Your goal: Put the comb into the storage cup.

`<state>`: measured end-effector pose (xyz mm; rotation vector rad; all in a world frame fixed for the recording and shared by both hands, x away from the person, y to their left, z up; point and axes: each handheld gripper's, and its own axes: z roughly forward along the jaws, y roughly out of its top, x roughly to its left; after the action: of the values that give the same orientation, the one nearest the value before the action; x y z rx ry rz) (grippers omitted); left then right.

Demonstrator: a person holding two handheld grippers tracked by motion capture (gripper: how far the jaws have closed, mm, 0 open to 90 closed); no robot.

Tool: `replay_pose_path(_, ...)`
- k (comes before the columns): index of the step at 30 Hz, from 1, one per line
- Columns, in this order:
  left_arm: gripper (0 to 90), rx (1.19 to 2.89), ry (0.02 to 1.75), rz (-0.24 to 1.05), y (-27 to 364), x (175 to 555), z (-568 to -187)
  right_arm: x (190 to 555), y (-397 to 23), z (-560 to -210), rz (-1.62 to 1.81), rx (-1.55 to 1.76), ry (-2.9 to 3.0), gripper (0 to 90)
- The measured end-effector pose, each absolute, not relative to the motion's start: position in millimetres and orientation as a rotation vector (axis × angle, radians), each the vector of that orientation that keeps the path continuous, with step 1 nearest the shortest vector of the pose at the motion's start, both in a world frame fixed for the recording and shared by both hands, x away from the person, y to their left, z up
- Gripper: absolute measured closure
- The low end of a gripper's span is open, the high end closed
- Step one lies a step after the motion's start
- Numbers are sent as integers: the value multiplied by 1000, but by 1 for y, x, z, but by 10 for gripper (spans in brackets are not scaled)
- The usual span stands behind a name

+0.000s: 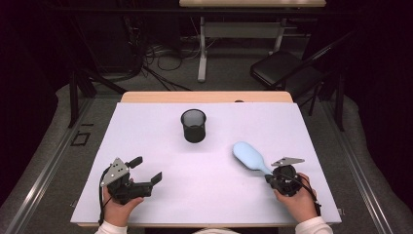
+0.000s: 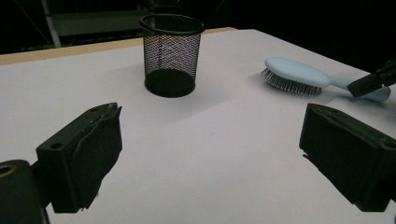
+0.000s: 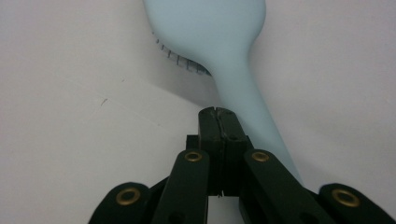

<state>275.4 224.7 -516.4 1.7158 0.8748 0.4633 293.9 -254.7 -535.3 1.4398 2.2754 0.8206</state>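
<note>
The pale blue hairbrush (image 1: pixel 251 158) lies right of centre in the high view, bristles down on the white table (image 1: pixel 204 195), its oval head toward the middle and its handle slanting to the lower right. I judge it light and stiff, a smooth plastic shell that could slide under a hard pad, with bristles that give a little and would make a poor place to grip. The narrow handle is where I'd take hold, near the neck, so the head doesn't swing. My right gripper (image 3: pixel 218 112) sits with its jaws pressed fully together, pad to pad, tips just beside the handle and on its left in the right gripper view; nothing is between them. My left gripper (image 1: pixel 146 168), at the lower left of the high view, stands wide open and holds nothing. The black mesh cup (image 1: pixel 193 125) stands upright above centre, well apart from the brush.
</note>
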Motion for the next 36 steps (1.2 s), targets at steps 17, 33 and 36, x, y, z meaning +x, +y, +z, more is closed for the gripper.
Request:
replay_pose_path(17, 59, 1714, 874, 466, 225, 275, -516, 295, -257, -535, 855, 1441, 2271, 900)
replay_pose_path(33, 59, 1716, 871, 466, 224, 275, -516, 292, -256, -530, 924, 1430, 2269, 843)
replay_pose_path(36, 59, 1715, 870, 466, 225, 275, -516, 291, -256, -528, 946, 1433, 2264, 808)
